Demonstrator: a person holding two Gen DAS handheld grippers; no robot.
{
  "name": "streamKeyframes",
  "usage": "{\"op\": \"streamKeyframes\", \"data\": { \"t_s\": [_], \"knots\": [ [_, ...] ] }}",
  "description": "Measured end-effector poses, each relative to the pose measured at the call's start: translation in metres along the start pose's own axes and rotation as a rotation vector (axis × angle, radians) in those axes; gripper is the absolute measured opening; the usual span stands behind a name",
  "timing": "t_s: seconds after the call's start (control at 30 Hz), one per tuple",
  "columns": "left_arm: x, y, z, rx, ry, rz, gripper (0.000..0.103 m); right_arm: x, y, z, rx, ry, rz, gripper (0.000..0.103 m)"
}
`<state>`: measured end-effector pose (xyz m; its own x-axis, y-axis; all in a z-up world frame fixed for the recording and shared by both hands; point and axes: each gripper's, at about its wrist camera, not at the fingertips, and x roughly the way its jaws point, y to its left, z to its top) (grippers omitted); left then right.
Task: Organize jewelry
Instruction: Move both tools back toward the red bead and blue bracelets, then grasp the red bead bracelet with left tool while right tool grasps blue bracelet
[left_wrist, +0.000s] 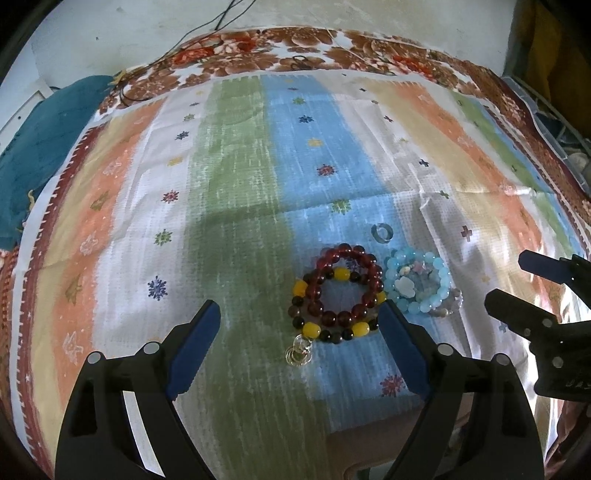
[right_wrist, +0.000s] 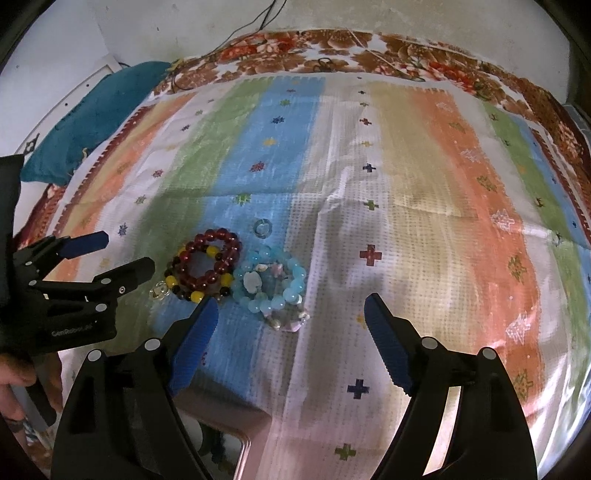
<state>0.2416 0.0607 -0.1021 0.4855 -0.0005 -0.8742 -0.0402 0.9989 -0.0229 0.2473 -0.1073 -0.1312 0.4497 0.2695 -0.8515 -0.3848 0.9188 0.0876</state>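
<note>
A dark red bead bracelet (left_wrist: 328, 317) (right_wrist: 229, 236) lies stacked on a black-and-yellow bead bracelet (left_wrist: 309, 329) (right_wrist: 170, 281) on the striped cloth (left_wrist: 229, 184). A light blue bead bracelet (left_wrist: 430, 304) (right_wrist: 295, 284) with a white charm touches its right side, over a pale bead bracelet (right_wrist: 288, 321). A small translucent ring (left_wrist: 376, 234) (right_wrist: 256, 229) lies just behind them, and silver rings (left_wrist: 299, 350) (right_wrist: 160, 291) lie in front at the left. My left gripper (left_wrist: 298, 305) (right_wrist: 128, 250) hangs open above the red stack. My right gripper (right_wrist: 291, 301) (left_wrist: 508, 280) hangs open by the blue bracelet. Neither touches anything.
A teal cloth (left_wrist: 48, 147) (right_wrist: 92, 110) lies bunched at the far left. A brown floral blanket (left_wrist: 295, 51) borders the striped cloth, with thin black cables (left_wrist: 207, 33) at the back. A person's hand (right_wrist: 14, 384) holds the left gripper's handle. The cloth's near edge drops off below the fingers.
</note>
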Motion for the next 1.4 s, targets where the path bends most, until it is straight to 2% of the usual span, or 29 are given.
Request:
{"op": "streamKeyframes", "data": {
  "t_s": [0.1, 0.2, 0.3, 0.47, 0.6, 0.83, 0.9, 1.03, 1.1, 1.13, 1.17, 1.23, 1.3, 1.4],
  "knots": [
    [0.004, -0.002, 0.001, 0.019, 0.0, 0.001, 0.085, 0.006, -0.001, 0.002, 0.009, 0.013, 0.007, 0.082],
    [0.007, -0.004, 0.002, 0.039, -0.006, 0.034, 0.085, 0.013, -0.003, 0.004, 0.027, 0.029, 0.013, 0.082],
    [0.013, -0.003, 0.004, 0.035, 0.004, 0.016, 0.084, 0.018, -0.005, 0.007, 0.032, 0.041, 0.017, 0.082],
    [0.025, -0.003, 0.003, 0.037, 0.031, -0.001, 0.078, 0.027, -0.008, 0.01, 0.052, 0.055, 0.015, 0.082],
    [0.032, -0.004, 0.002, 0.051, 0.049, 0.018, 0.076, 0.036, -0.007, 0.015, 0.046, 0.062, 0.013, 0.081],
    [0.042, -0.004, 0.007, 0.058, 0.062, 0.022, 0.065, 0.051, -0.008, 0.014, 0.03, 0.092, 0.0, 0.081],
    [0.045, -0.004, 0.007, 0.064, 0.066, 0.016, 0.06, 0.057, -0.009, 0.014, 0.027, 0.106, 0.004, 0.071],
    [0.051, -0.007, 0.01, 0.079, 0.072, 0.014, 0.049, 0.064, -0.008, 0.014, 0.022, 0.12, 0.008, 0.069],
    [0.053, -0.009, 0.012, 0.089, 0.073, 0.011, 0.038, 0.066, -0.008, 0.014, 0.02, 0.123, 0.011, 0.062],
    [0.054, -0.01, 0.012, 0.094, 0.078, 0.014, 0.026, 0.067, -0.008, 0.014, 0.021, 0.126, 0.014, 0.059],
    [0.055, -0.011, 0.012, 0.098, 0.083, 0.016, 0.021, 0.068, -0.009, 0.014, 0.025, 0.132, 0.018, 0.056],
    [0.056, -0.014, 0.012, 0.102, 0.08, 0.004, 0.021, 0.07, -0.01, 0.013, 0.029, 0.134, 0.018, 0.053],
    [0.059, -0.016, 0.011, 0.112, 0.088, 0.005, 0.021, 0.071, -0.011, 0.013, 0.028, 0.134, 0.013, 0.043],
    [0.063, -0.016, 0.009, 0.116, 0.088, 0.015, 0.022, 0.071, -0.015, 0.013, 0.059, 0.137, 0.041, 0.034]
  ]
}}
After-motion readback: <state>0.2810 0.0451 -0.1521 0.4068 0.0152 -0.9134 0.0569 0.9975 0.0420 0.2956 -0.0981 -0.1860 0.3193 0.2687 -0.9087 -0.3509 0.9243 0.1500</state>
